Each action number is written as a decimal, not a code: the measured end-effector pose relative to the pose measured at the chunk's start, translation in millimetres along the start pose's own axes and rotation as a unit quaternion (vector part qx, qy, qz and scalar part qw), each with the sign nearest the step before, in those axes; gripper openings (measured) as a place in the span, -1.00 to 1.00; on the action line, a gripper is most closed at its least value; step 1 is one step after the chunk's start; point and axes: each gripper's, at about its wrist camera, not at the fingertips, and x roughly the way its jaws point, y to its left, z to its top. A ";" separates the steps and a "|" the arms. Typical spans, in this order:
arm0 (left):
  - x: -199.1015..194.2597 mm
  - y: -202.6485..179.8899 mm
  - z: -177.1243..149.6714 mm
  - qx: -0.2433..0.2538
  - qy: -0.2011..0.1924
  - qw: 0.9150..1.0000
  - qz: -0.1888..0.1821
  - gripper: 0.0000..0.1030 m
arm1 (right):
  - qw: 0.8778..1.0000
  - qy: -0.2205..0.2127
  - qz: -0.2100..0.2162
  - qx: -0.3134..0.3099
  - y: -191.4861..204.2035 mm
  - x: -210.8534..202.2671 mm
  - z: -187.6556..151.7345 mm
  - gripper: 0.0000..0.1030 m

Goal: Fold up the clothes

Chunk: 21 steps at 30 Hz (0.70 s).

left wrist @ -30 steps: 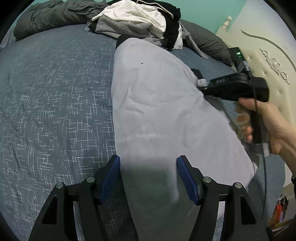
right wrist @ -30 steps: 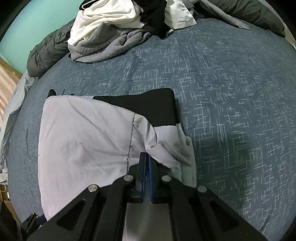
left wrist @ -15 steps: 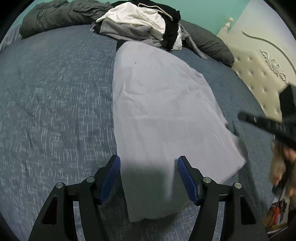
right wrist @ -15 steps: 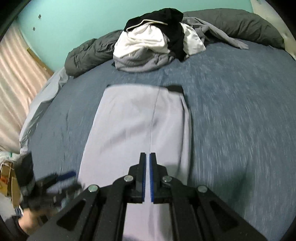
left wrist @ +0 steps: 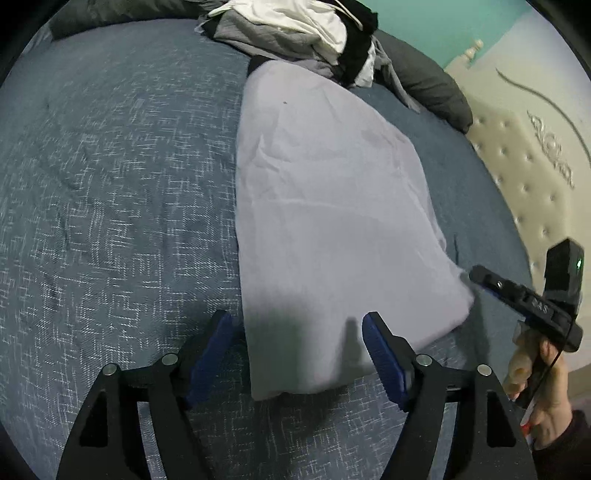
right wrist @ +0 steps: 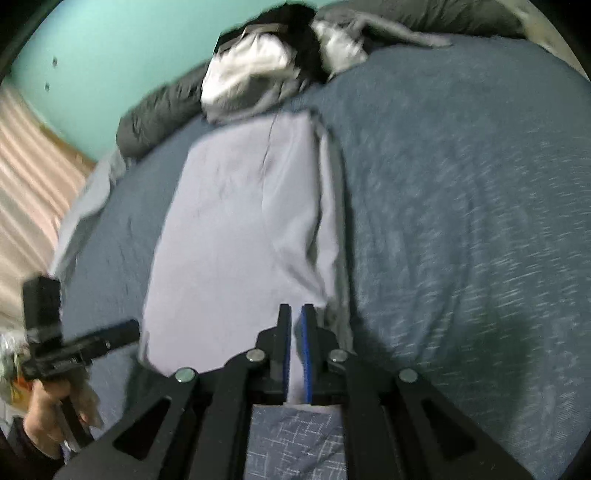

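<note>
Lilac cloth, your folded garment (left wrist: pixel 325 221), lies flat on the blue bed (left wrist: pixel 110 184), its far end by the clothes pile (left wrist: pixel 295 26). Your left claw (left wrist: pixel 295 354) hangs wide over its near edge, still spreading; your right claw (right wrist: pixel 296 347) is parting, gripping nothing.

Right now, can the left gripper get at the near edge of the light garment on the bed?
Probably yes. The left gripper hangs over the light garment with its jaws opening and nothing between it and the near hem. The right gripper is off at the other corner.
</note>
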 end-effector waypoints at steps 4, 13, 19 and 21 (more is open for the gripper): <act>8.3 5.4 -0.1 -0.008 0.019 1.000 -0.005 0.51 | 1.000 0.026 0.013 0.007 -0.9 1.4 -1.1 0.19; 32.6 23.5 -12.9 -0.036 0.060 0.997 -0.036 0.72 | 0.993 0.106 0.034 0.033 -16.4 48.3 -21.3 0.40; 37.5 22.5 -13.2 -0.041 0.054 0.997 -0.046 0.72 | 0.991 0.116 0.059 0.044 -25.4 53.5 -16.4 0.43; 39.8 14.5 -13.1 -0.038 0.052 0.996 -0.058 0.64 | 0.991 0.115 0.055 0.034 -21.8 55.8 -13.9 0.45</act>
